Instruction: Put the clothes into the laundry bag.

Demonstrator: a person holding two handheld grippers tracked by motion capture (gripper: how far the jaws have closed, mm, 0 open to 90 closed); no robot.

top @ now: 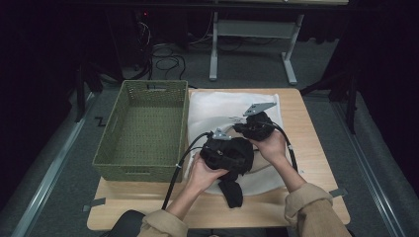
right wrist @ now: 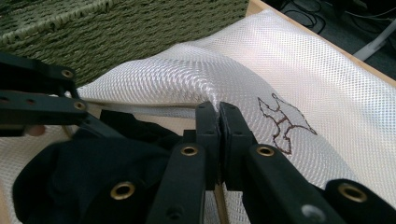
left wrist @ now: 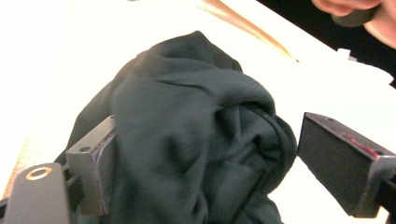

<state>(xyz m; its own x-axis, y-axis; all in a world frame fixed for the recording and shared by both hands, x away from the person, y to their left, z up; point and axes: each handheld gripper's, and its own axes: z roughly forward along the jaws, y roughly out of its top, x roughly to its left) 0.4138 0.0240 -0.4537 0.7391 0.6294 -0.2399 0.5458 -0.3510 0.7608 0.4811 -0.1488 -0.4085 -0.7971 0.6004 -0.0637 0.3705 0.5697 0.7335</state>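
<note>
A black garment (top: 236, 157) lies bunched on a white mesh bag (top: 217, 106), with one end trailing toward the table's front edge. My left gripper (top: 223, 147) is over the bunch. In the left gripper view its jaws stand wide around the dark cloth (left wrist: 187, 116); the left pad rests against the fabric and the right pad is apart from it, so my left gripper (left wrist: 208, 140) is open. My right gripper (right wrist: 218, 109) is shut on a raised fold of the mesh bag (right wrist: 299, 70), just right of the garment (right wrist: 79, 172). From above, my right gripper (top: 242, 124) is behind the bunch.
A green woven basket (top: 184, 128) stands empty on the left of the wooden table (top: 316, 148), touching the bag's left side. Its wall (right wrist: 116, 28) is close behind the right gripper. Grey tape strips (top: 94, 203) mark the table's front corners.
</note>
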